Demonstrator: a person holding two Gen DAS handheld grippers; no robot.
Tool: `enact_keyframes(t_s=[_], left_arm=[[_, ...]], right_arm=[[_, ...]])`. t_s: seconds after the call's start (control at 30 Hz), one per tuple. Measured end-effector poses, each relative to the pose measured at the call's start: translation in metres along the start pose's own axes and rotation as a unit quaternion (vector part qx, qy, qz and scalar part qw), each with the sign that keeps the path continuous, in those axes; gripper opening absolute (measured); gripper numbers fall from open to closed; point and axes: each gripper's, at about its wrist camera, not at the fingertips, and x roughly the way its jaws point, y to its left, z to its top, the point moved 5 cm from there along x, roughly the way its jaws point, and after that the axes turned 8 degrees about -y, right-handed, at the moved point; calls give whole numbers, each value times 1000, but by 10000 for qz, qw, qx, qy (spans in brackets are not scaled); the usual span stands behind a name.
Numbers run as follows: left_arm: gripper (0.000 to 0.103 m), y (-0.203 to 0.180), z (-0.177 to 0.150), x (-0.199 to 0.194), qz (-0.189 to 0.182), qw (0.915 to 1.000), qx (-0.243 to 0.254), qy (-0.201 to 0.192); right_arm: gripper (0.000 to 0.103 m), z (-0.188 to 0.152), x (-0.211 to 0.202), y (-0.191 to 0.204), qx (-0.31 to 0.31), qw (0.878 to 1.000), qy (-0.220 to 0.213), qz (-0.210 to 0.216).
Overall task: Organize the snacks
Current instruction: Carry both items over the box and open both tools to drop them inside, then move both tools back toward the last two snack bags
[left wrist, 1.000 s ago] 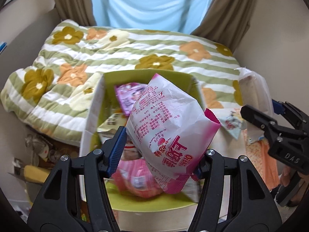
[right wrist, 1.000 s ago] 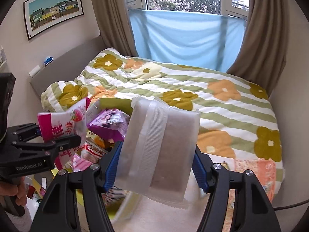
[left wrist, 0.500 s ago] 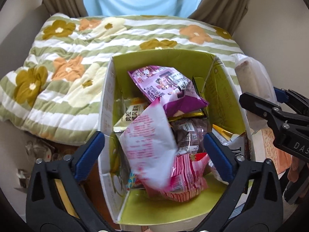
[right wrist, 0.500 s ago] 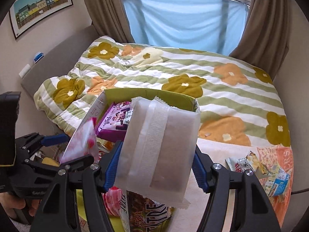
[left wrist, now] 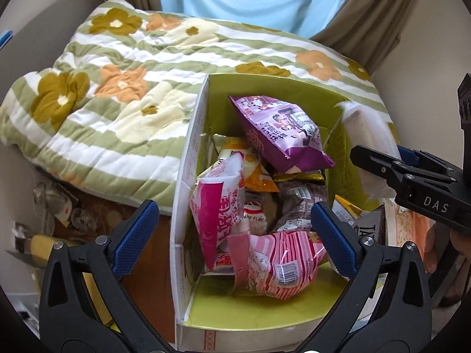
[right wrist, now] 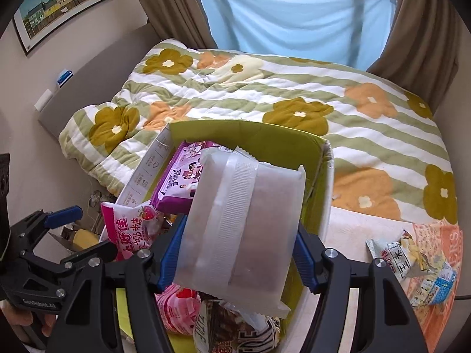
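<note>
The pale packet [right wrist: 241, 229] hangs pinched in the right claw [right wrist: 238, 260], tilted over the box [right wrist: 325, 206] near its right wall, at about three o'clock of the pile in the left view. It is a limp, slippery wrapper held by its sides, so it could slide out early or fold. Released from here, it might catch the rim and tip outward onto the bench [right wrist: 353, 229], where a blue-white packet [right wrist: 412, 267] lies loose. The box is heaped: a purple bag [left wrist: 279, 129] rides high at twelve o'clock, a pink bag [left wrist: 217, 203] leans at nine, a striped pink bag [left wrist: 276, 261] sits at six. Another packet on top may slump or spill. The left claw [left wrist: 232, 238] is spread wide and empty just above the pile; lowering either claw could nudge the thin cardboard wall toward the bed [left wrist: 117, 94].
</note>
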Motion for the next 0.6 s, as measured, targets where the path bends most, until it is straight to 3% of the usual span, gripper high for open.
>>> enact_keyframes(t_s=[0.07, 0.13, 0.17, 0.37, 0.6], left_arm=[[102, 0, -1, 0, 19, 10000, -56, -34], [102, -2, -3, -1, 9, 10000, -84, -39], [102, -3, -5, 0, 14, 10000, -74, -21], [102, -5, -14, 4, 80, 9999, -46, 89], [102, -5, -22, -12, 68, 10000, 29, -23]], right_arm=[[65, 0, 2, -2, 118, 9999, -57, 67], [83, -2, 0, -4, 144, 9998, -104, 92], [85, -4, 0, -7, 166, 9998, -102, 84], [85, -21, 1, -12, 254, 9996, 50, 62], [85, -26, -18, -6, 229, 9997, -105, 42]])
